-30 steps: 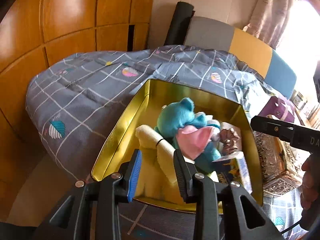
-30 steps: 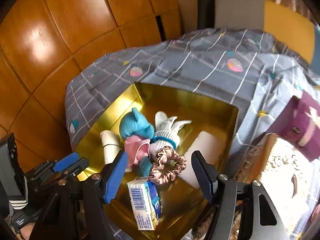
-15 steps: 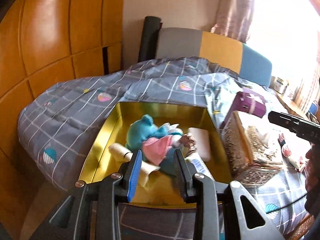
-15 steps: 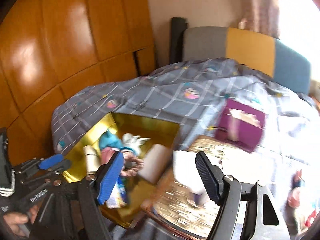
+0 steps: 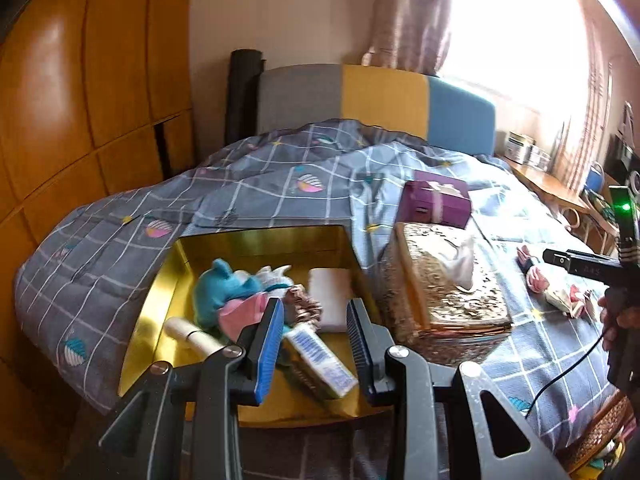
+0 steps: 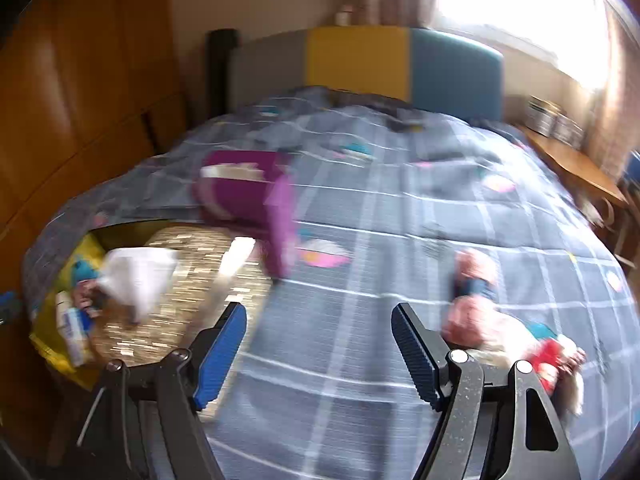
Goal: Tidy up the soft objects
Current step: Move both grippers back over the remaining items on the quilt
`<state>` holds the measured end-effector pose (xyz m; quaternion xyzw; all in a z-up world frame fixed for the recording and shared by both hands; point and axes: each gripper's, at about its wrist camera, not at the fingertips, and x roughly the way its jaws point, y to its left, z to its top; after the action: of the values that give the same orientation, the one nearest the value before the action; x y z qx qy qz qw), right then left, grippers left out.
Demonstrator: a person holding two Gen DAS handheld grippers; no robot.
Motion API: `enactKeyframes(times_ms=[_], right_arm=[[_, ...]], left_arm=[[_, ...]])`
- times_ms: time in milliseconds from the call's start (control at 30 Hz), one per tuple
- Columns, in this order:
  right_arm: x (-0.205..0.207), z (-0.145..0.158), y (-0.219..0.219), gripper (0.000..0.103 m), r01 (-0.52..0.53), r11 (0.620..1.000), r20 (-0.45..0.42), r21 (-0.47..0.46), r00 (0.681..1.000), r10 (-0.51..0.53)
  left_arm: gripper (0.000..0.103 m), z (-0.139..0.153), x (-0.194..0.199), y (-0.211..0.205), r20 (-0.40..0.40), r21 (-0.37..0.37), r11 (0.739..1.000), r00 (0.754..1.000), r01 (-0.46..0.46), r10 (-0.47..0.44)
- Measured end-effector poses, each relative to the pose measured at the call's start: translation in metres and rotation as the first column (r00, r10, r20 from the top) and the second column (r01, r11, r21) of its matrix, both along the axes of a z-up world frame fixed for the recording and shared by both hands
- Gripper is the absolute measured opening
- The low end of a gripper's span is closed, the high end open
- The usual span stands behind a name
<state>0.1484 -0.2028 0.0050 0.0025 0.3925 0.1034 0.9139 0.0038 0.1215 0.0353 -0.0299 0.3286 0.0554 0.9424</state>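
Bedroom scene: a bed with a grey checked quilt (image 5: 280,184) fills most of both views, wooden wardrobe doors on one side, a bright window on the other.

Main landmark is the gold tin (image 5: 256,240) sitting open on the quilt. Inside it there's a teal plush toy (image 5: 218,294) with a pink cloth (image 5: 240,314) against it, a white glove (image 5: 272,276) behind that, a brownish scrunchie (image 5: 304,308), a white pad (image 5: 330,294) toward the tin's window side, a cream roll (image 5: 192,334) along the wardrobe side, and a small tissue pack (image 5: 320,356) at the near edge.

Just beside the tin, on the window side, sits a shiny gold tissue box (image 5: 448,292) with a tissue sticking up. A purple gift box (image 5: 436,200) is just behind that one. Farther from the tin, past the tissue box, a few small pink and red soft bits (image 6: 500,328) lie loose on the quilt; too blurry to tell what they are.

The left gripper (image 5: 314,336) hovers over the tin's near edge, jaws only partly apart, nothing between them. The right gripper (image 6: 318,352) is over bare quilt, well away from the tin, jaws wide and empty, with the loose soft bits just off to its side.
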Motion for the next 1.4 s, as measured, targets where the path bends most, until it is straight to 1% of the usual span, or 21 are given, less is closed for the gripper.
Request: enactKeyframes(times_ms=[167,267,333,400,500,567,600,667,700,833,933,1033,1100,1167,1200,1267,1333,1400], right_arm=[[0.007,-0.011,-0.058,0.076,0.149,0.989,-0.013,-0.017,0.989,-0.149],[0.011,-0.017,-0.094,0.076,0.234,0.972,-0.016,-0.017,0.972,-0.234],[0.013,-0.021,-0.119,0.076,0.302,0.953,-0.013,-0.022,0.953,-0.302],[0.015,-0.025,-0.144,0.076,0.37,0.929,-0.014,-0.017,0.929,-0.371],[0.014,-0.035,-0.182,0.076,0.502,0.865,-0.027,0.007,0.865,-0.501],[0.013,-0.044,-0.205,0.076,0.587,0.807,-0.098,0.058,0.808,-0.581],[0.013,-0.047,-0.213,0.076,0.612,0.787,-0.121,0.077,0.789,-0.602],[0.014,-0.052,-0.222,0.076,0.638,0.765,-0.162,0.089,0.767,-0.621],[0.014,-0.053,-0.224,0.076,0.642,0.76,-0.175,0.098,0.763,-0.622],[0.013,-0.052,-0.222,0.076,0.651,0.754,-0.163,0.089,0.757,-0.633],[0.009,-0.052,-0.226,0.077,0.668,0.736,-0.169,0.106,0.742,-0.649],[0.003,-0.053,-0.235,0.077,0.702,0.702,-0.176,0.118,0.71,-0.681],[-0.003,-0.052,-0.243,0.077,0.729,0.668,-0.181,0.15,0.684,-0.706],[-0.007,-0.054,-0.252,0.077,0.75,0.636,-0.202,0.182,0.661,-0.723],[-0.008,-0.056,-0.255,0.077,0.756,0.625,-0.217,0.194,0.655,-0.724],[-0.008,-0.059,-0.258,0.077,0.763,0.613,-0.244,0.207,0.647,-0.722],[-0.008,-0.061,-0.258,0.077,0.764,0.611,-0.253,0.209,0.645,-0.721],[-0.007,-0.061,-0.257,0.077,0.759,0.615,-0.252,0.216,0.652,-0.715]], left_arm=[[0.032,0.004,0.007,-0.024,-0.004,0.021,0.998,0.998,0.062,-0.062],[0.032,0.005,0.012,-0.039,-0.008,0.036,0.994,0.995,0.101,-0.101],[0.032,0.006,0.015,-0.048,-0.013,0.041,0.991,0.992,0.125,-0.125],[0.032,0.007,0.019,-0.061,-0.018,0.052,0.986,0.988,0.156,-0.156],[0.032,0.011,0.024,-0.079,-0.016,0.067,0.977,0.98,0.201,-0.2],[0.032,0.012,0.027,-0.091,-0.018,0.071,0.972,0.974,0.226,-0.225],[0.032,0.012,0.029,-0.097,-0.018,0.069,0.968,0.971,0.239,-0.239],[0.032,0.011,0.032,-0.11,-0.025,0.068,0.961,0.963,0.268,-0.267],[0.032,0.011,0.033,-0.117,-0.029,0.066,0.957,0.959,0.282,-0.281],[0.032,0.007,0.038,-0.14,-0.043,0.063,0.936,0.938,0.346,-0.344],[0.032,0.006,0.041,-0.155,-0.052,0.046,0.921,0.921,0.387,-0.385],[0.032,0.006,0.048,-0.17,-0.068,0.016,0.906,0.905,0.423,-0.421],[0.032,0.006,0.054,-0.178,-0.081,-0.01,0.897,0.894,0.441,-0.441],[0.032,0.004,0.06,-0.19,-0.095,-0.034,0.882,0.877,0.471,-0.472],[0.032,0.003,0.061,-0.194,-0.1,-0.039,0.878,0.872,0.478,-0.479],[0.032,0.0,0.064,-0.202,-0.118,-0.06,0.868,0.86,0.494,-0.497],[0.032,-0.008,0.068,-0.211,-0.143,-0.103,0.851,0.839,0.515,-0.525],[0.032,-0.018,0.071,-0.219,-0.175,-0.12,0.846,0.827,0.52,-0.534]])
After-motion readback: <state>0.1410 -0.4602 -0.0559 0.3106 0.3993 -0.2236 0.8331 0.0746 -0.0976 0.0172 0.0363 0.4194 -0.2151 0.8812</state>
